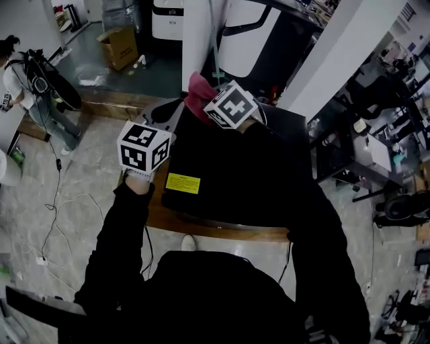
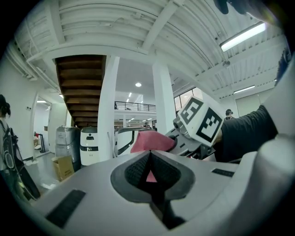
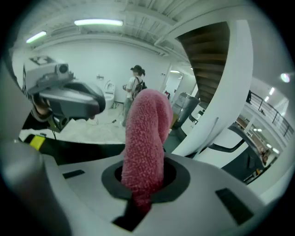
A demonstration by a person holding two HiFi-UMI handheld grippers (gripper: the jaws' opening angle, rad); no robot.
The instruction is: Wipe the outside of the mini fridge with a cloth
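The black mini fridge (image 1: 248, 181) with a yellow sticker (image 1: 183, 183) on top sits below me on a wooden platform. My right gripper (image 1: 207, 111) is shut on a pink terry cloth (image 1: 197, 93), held over the fridge's far left corner. In the right gripper view the cloth (image 3: 145, 138) stands up out of the closed jaws of my right gripper (image 3: 142, 186). My left gripper (image 1: 176, 111) hovers beside it at the fridge's left edge, shut and holding nothing. In the left gripper view, my left gripper (image 2: 150, 154) points at the cloth (image 2: 151, 142).
A person (image 1: 20, 80) stands at the far left. A cardboard box (image 1: 119, 46) and white machines (image 1: 168, 20) are behind the fridge. Cables (image 1: 60, 208) trail on the floor at left. Cluttered desks (image 1: 376, 148) fill the right side.
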